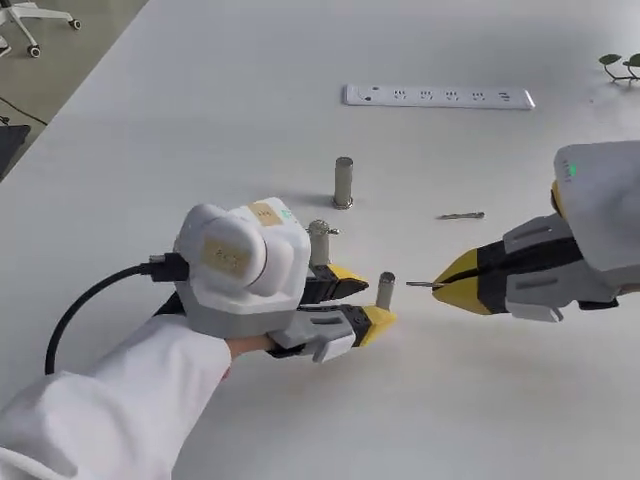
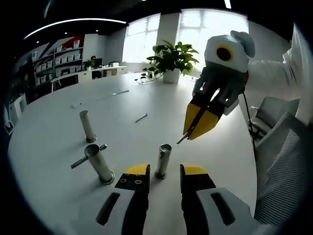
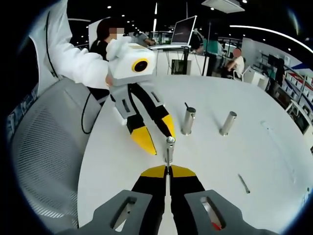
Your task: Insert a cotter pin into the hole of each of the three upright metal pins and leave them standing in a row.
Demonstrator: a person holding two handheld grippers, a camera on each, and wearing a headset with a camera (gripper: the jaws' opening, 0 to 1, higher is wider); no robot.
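Second insertion in hand: right gripper clenches cotter pin just beside nearest metal pin; left gripper released, flanking it. Next move calls for aligning with the hole.

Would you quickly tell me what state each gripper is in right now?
Left gripper: open, with an upright metal pin at its jaw tips, not gripped.
Right gripper: shut on a cotter pin.
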